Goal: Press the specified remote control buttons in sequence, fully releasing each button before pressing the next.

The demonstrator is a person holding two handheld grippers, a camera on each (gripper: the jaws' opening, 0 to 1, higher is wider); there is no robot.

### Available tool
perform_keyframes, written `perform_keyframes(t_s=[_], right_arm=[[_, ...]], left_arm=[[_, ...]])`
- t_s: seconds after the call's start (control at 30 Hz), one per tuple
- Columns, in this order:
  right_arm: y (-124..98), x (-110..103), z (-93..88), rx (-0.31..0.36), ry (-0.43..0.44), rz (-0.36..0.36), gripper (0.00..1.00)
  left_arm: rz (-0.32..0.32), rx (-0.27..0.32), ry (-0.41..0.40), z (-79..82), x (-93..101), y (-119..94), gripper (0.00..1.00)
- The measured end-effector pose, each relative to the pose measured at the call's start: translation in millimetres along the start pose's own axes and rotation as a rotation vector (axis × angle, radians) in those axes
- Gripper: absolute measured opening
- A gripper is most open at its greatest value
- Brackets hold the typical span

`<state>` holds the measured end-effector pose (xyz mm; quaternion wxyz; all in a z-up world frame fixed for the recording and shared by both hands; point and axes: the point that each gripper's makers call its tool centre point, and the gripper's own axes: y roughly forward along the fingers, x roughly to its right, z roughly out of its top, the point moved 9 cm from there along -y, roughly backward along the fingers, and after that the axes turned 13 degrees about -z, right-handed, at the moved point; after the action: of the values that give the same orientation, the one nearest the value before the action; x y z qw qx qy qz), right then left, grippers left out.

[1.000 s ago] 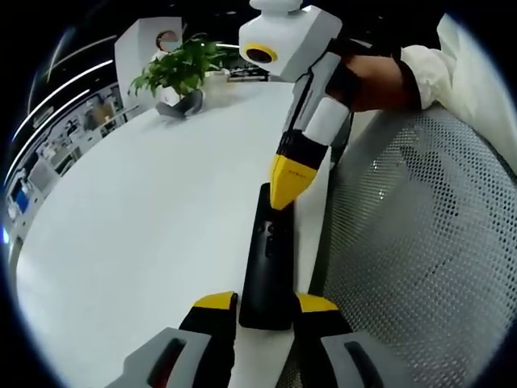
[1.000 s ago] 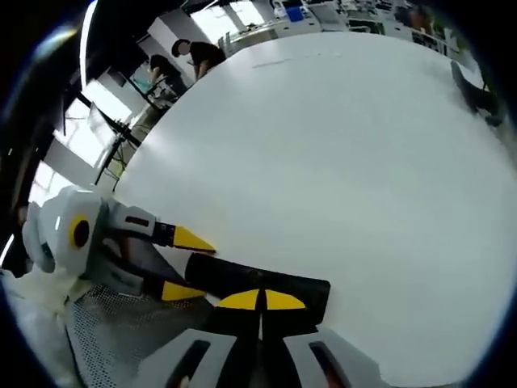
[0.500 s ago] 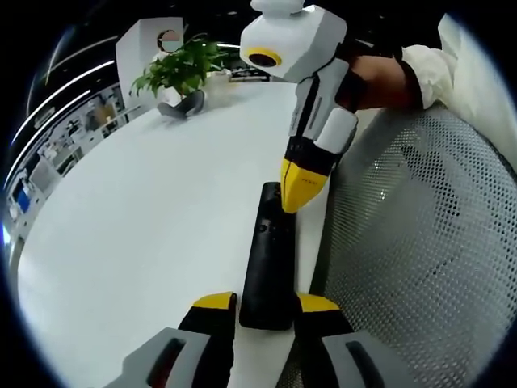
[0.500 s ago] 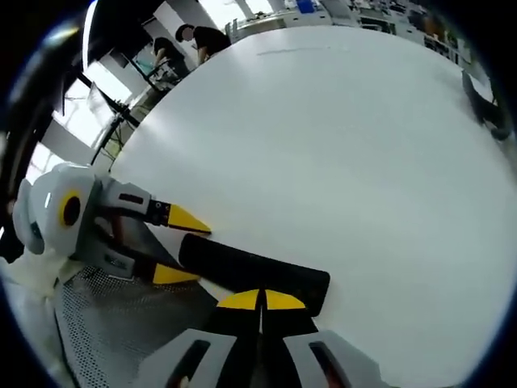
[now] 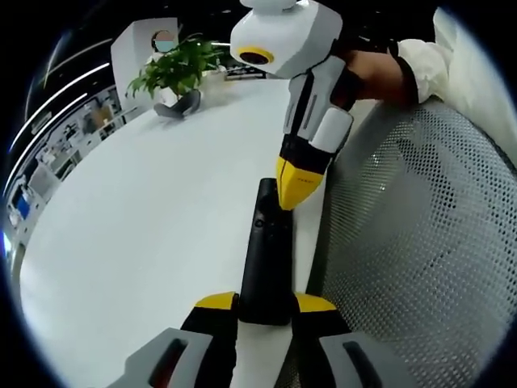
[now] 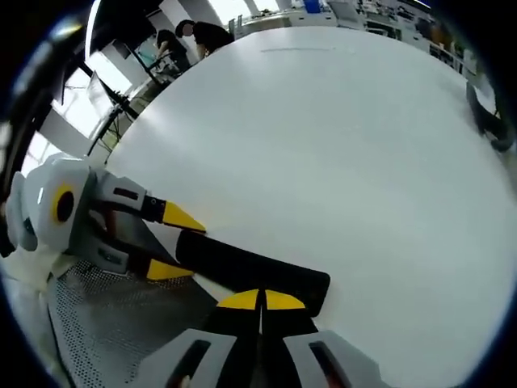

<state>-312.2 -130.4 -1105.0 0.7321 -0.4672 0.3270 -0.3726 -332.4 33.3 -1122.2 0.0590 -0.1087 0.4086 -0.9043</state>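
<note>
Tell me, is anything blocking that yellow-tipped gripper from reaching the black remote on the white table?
Nothing visible stands in the way. The right gripper, jaws closed, points down at the far end of the slim black remote control, which the left gripper grips at its near end on the white table.

right claw (image 5: 296, 184) dipped back toward the remote (image 5: 266, 255), tips again over its far end
</note>
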Motion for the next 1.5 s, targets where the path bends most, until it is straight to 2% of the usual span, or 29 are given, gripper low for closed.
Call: perform_keyframes(t_s=[0.23,0.5,0.57,0.83,0.93,0.97,1.03,1.27,1.5], right_arm=[[-1,4,1.1,0.011,0.033,-0.003,0.0],[-3,5,7.1,0.07,0.018,-0.031,0.0],[1,4,5.8,0.041,0.002,-0.036,0.0],[1,3,7.2,0.054,-0.046,-0.063,0.0],[2,4,12.1,0.015,-0.065,-0.057,0.0],[2,4,15.1,-0.026,-0.054,-0.054,0.0],[3,5,18.4,-0.046,-0.053,-0.048,0.0],[1,6,13.9,-0.012,-0.063,-0.036,0.0],[-1,5,31.9,-0.016,-0.005,0.01,0.0]], left_arm=[[-0.025,0.006,0.001,0.3,0.6,1,0.24],[-0.036,0.013,0.011,0.9,0.0,3,0.24],[-0.037,0.019,0.009,0.6,-0.4,3,0.24],[-0.025,0.021,-0.006,1.4,-0.9,4,0.25],[-0.02,0.023,-0.009,1.4,-0.7,4,0.25],[-0.021,0.023,-0.009,1.6,-0.8,4,0.25],[-0.025,0.028,0.004,1.3,-0.9,4,0.25],[-0.03,0.031,0.008,1.2,-0.6,4,0.24],[-0.03,0.031,0.021,1.2,-0.5,4,0.24]])
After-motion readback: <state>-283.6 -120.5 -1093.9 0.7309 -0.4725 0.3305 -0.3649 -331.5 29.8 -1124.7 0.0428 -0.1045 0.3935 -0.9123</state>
